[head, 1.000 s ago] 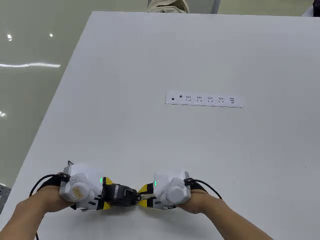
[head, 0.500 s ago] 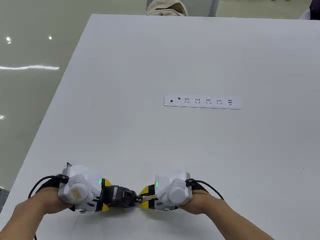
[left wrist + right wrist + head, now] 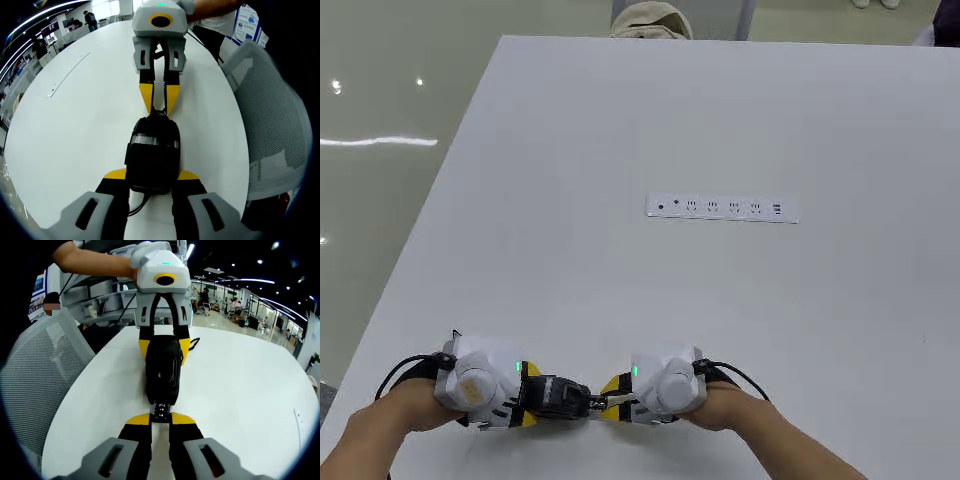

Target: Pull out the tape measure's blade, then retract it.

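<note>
I have L gripper point(image 3: 150, 176) clamped on tape measure point(image 3: 152, 150), R gripper point(image 3: 160, 419) pinching blade tip point(image 3: 160, 410); both well apart from pwr strip point(image 3: 722, 208).

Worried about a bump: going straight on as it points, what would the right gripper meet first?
The tape measure, whose blade tip the right gripper pinches; just behind it, the left gripper holding the case.

Our right gripper point(image 3: 161, 420) pinches its yellow-tipped jaws on the short blade end point(image 3: 161, 410) that sticks out of the black tape measure point(image 3: 162, 367). Facing us, the left gripper point(image 3: 163, 347) clamps the case from both sides, over the white table point(image 3: 240, 390). A mesh chair point(image 3: 35, 390) stands at the left.
</note>
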